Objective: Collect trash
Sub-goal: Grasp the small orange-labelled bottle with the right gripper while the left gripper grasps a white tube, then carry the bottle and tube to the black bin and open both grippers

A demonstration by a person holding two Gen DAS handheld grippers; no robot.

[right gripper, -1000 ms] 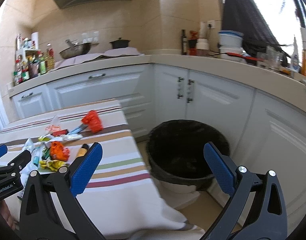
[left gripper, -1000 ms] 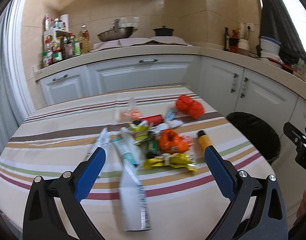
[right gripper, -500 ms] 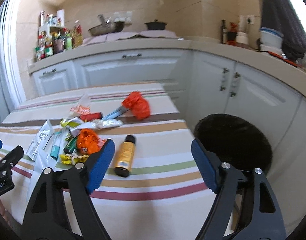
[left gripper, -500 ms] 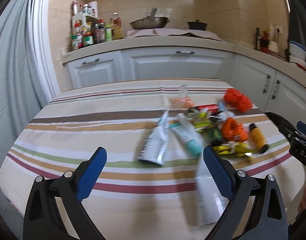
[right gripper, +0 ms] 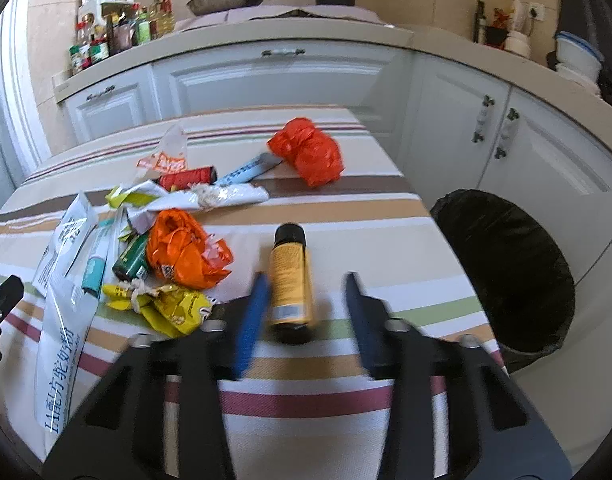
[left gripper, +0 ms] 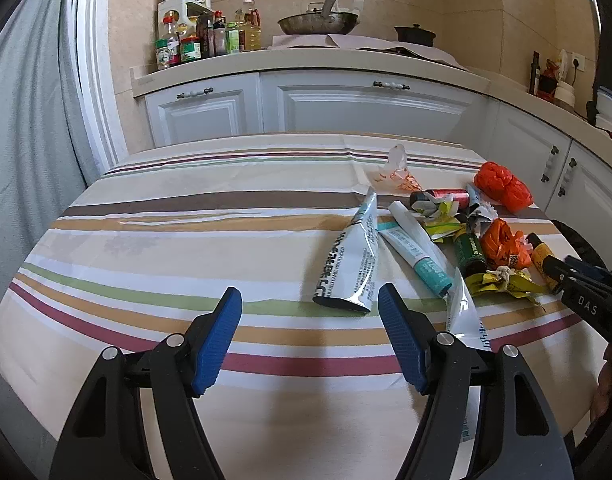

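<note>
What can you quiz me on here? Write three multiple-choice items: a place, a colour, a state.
1. The bin stands: A on the table; B on the floor beside the table; C on a chair.
2. The bottle nearest the bin is: A yellow; B blue; C white.
3. That bottle is: A upright; B lying on its side; C in the bin.
Key: B, it sits low past the table edge; A, its body is yellow; B, it rests flat on the table.
</note>
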